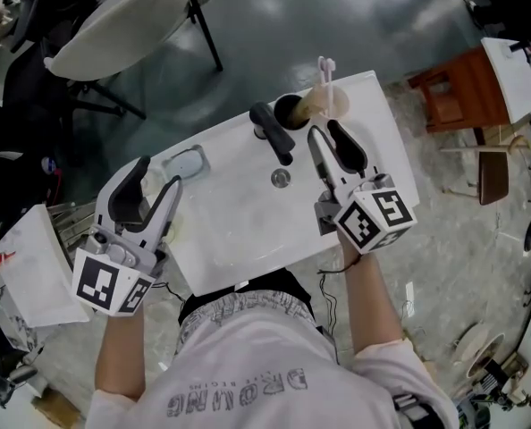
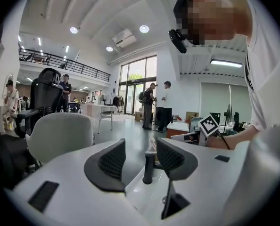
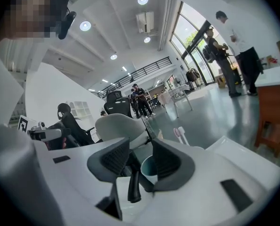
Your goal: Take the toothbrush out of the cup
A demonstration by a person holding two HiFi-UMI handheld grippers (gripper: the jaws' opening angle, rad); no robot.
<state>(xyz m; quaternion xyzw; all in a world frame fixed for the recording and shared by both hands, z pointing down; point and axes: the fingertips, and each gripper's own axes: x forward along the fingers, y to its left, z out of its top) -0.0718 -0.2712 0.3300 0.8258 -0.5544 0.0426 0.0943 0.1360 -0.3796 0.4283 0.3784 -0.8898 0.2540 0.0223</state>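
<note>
A cup (image 1: 291, 110) stands at the sink's far rim beside the black faucet (image 1: 273, 132). A pale toothbrush (image 1: 324, 71) leans out of it, heads up. My right gripper (image 1: 324, 132) hovers over the basin just short of the cup, open, with nothing between its fingers. In the right gripper view, the light cup (image 3: 147, 166) and the faucet (image 3: 134, 187) show through the gap of the right gripper (image 3: 141, 157), and the toothbrush heads (image 3: 179, 133) stand to the right. My left gripper (image 1: 160, 172) is open and empty at the sink's left edge. In its own view, the left gripper (image 2: 141, 157) frames the faucet (image 2: 149, 166).
The white sink (image 1: 239, 231) has a drain (image 1: 281, 178) in the middle and a small tray (image 1: 187, 162) at its left corner. A white chair (image 1: 122, 21) stands beyond on the left, a wooden stool (image 1: 453, 88) on the right. People stand far off.
</note>
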